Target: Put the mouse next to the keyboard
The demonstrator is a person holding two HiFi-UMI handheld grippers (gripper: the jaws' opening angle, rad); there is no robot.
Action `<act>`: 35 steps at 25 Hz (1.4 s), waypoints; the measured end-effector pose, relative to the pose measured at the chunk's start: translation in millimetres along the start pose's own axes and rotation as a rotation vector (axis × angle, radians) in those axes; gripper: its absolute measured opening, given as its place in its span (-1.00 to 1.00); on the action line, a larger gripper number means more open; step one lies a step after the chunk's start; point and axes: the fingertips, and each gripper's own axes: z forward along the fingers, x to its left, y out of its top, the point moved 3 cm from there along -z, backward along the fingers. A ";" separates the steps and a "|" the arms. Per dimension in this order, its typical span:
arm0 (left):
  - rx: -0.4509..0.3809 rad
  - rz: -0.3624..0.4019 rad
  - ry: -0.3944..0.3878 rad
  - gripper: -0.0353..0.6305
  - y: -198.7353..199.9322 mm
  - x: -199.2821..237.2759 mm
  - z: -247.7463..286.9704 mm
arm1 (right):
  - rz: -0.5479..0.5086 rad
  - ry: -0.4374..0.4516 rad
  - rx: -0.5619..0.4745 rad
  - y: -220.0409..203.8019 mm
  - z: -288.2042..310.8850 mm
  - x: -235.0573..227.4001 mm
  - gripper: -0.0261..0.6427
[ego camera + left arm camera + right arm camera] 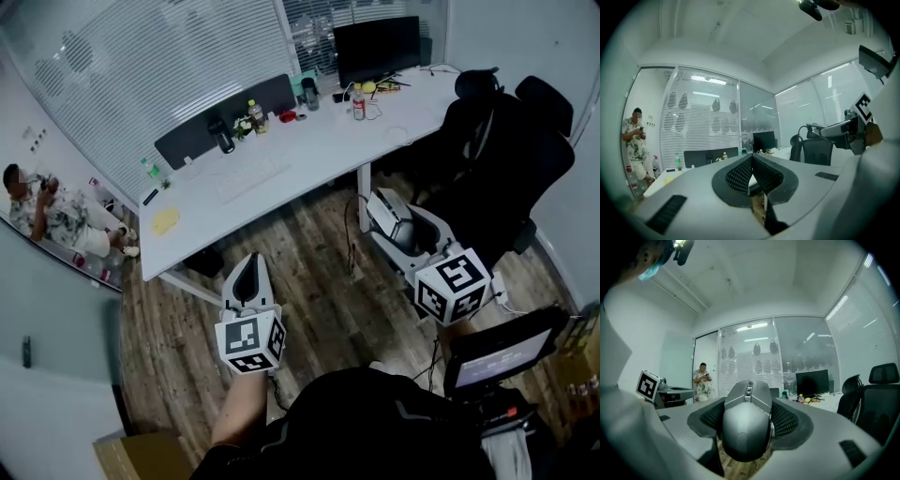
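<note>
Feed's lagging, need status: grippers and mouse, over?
Right hand-held gripper shut on mouse. Left hand-held gripper shut, empty. Keyboard on desk ahead, chairs to its right.

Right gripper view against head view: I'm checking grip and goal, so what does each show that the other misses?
Only the right gripper view shows the pads of the right gripper pressing both sides of the grey mouse. Only the head view shows the keyboard on the white desk, with that gripper over the floor, short of it. Both show the black monitor and the person in the patterned shirt.
</note>
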 end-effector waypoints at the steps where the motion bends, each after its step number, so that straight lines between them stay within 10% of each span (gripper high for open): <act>1: 0.006 0.003 -0.002 -0.81 -0.9 -6.5 1.5 | 0.001 0.001 0.004 -2.9 -3.6 -4.6 -0.05; 17: 0.016 -0.007 0.001 -0.81 -3.7 -45.4 74.2 | -0.002 0.019 -0.005 -6.8 14.4 -68.6 -0.05; 35: -0.014 -0.005 -0.108 -0.80 13.8 75.1 233.4 | -0.005 -0.074 0.012 22.6 186.4 -91.1 -0.05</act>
